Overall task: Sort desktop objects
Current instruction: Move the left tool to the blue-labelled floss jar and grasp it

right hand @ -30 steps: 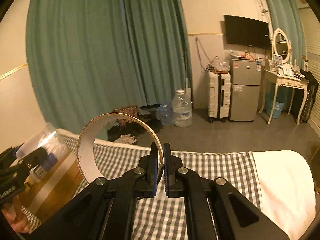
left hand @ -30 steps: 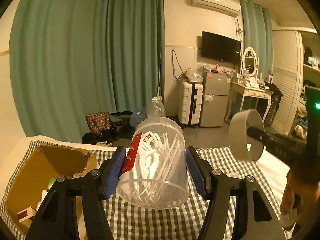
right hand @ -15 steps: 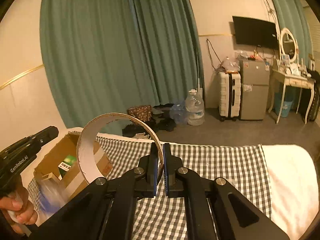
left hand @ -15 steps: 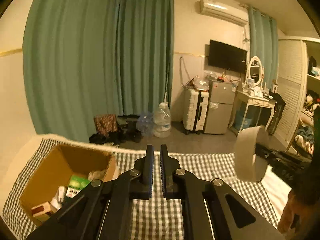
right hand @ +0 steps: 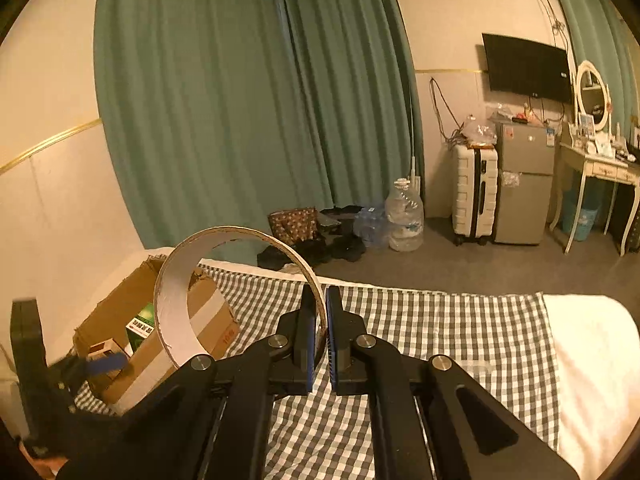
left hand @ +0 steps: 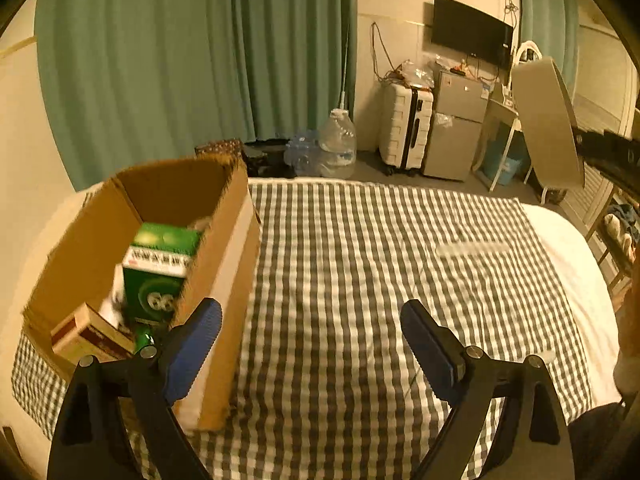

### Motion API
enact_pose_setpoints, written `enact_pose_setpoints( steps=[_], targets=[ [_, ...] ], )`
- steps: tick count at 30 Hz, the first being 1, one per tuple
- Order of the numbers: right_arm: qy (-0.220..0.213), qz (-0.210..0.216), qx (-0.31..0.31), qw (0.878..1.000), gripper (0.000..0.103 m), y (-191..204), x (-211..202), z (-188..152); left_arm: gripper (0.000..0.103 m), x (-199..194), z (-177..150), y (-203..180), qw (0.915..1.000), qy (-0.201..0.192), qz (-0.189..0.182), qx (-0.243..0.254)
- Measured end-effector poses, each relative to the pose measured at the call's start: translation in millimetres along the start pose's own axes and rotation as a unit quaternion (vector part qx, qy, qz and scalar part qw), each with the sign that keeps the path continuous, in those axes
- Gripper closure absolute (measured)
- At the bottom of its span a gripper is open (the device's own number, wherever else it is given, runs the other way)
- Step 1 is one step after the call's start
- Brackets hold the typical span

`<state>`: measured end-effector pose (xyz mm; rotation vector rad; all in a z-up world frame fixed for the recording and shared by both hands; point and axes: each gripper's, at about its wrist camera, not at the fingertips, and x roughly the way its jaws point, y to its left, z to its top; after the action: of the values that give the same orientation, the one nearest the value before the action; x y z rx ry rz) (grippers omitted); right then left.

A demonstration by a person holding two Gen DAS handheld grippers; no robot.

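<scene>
1. Left wrist view.
   - Left gripper [left hand: 310, 330]: jaws were opening, wide apart, nothing between them; only the checked cloth [left hand: 360, 272] showed through the gap.
   - Cardboard box [left hand: 224, 248]: stood at the cloth's left end, open-topped, just beside the left jaw. It held a green carton [left hand: 160, 272] and a brown-and-white packet [left hand: 86, 330]; other contents were too blurred to name.
   - Risk: the left jaw sat close against the box's near wall. A careless swing would likely shove the light box along the cloth or off its edge.
   - Risk: the green carton leaned against the box wall near the rim; a knock to the box could topple it.
   - Tape ring [left hand: 548, 120]: seen at upper right, carried in the air by the other tool, well apart from the box.

2. Right wrist view.
   - Right gripper [right hand: 318, 336]: jaws were together, clamped on the thin wall of the tape ring [right hand: 176, 312], which stood upright and stuck out to the left.
   - Cardboard box [right hand: 160, 344]: lay beyond the ring, at the left; the ring was not yet over its opening.
   - Risk: the pinch held only a small arc of a thin, wide hoop, so the ring could swivel or slip out in transit.
   - Risk: the left tool was at the lower left beside the box; both tools converging there could collide.
   - Risk: released short of the box, the ring might roll away across the cloth.
</scene>
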<state>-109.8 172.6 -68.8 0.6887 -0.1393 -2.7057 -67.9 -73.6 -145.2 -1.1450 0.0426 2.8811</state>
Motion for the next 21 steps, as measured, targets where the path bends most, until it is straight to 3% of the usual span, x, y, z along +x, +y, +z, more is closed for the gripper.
enact_pose_setpoints(
  steps=[6, 12, 17, 21],
  targets=[
    [-0.008, 0.004, 0.017, 1.0, 0.098, -10, -13, 0, 0.006, -24, -9, -14, 0.9996, -0.029, 0.002, -0.001],
    [-0.023, 0.008, 0.028, 0.999, 0.098, -18, -32, 6, 0.005, -27, -53, -36, 0.9994, 0.009, -0.005, 0.032],
    [-0.034, 0.01, 0.03, 0.999, 0.098, -17, -45, 10, 0.005, -27, -98, -49, 0.9982, 0.031, 0.029, 0.044],
    [-0.043, 0.01, 0.027, 0.999, 0.098, -16, -54, 12, 0.005, -31, -125, -54, 0.9973, 0.041, 0.057, 0.024]
  ],
)
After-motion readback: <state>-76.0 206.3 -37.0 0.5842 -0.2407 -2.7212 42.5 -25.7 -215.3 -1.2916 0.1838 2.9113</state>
